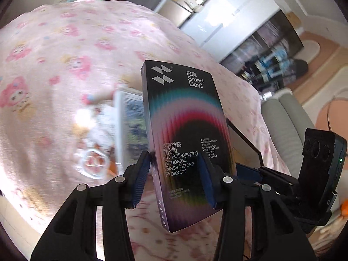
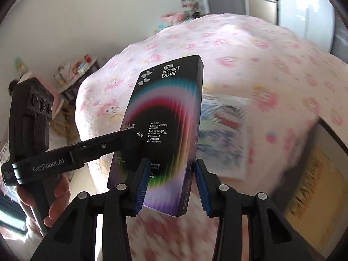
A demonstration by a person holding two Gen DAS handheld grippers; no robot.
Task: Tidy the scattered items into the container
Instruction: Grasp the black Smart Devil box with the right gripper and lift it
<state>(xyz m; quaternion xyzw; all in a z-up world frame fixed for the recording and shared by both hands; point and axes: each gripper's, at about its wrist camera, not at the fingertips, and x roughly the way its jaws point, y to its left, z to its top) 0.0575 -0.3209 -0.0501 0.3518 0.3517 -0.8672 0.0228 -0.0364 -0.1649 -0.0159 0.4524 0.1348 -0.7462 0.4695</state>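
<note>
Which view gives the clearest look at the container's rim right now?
The right wrist view: the container shows a dark rim and tan inside at the frame's right edge. The left wrist view shows only a corner of its rim behind the screen protector box.

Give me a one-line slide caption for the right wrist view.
Both grippers clamp one Smart Devil screen protector box above a pink cartoon-print blanket, cardboard container at right.

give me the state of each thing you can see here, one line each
screen protector box: lifted off the bed, upright, gripped by both grippers
left gripper: shut on the box's lower part
right gripper: shut on the box's lower edge
flat printed packet: lying on the pink blanket
clear plastic ring piece: lying on the blanket
</note>
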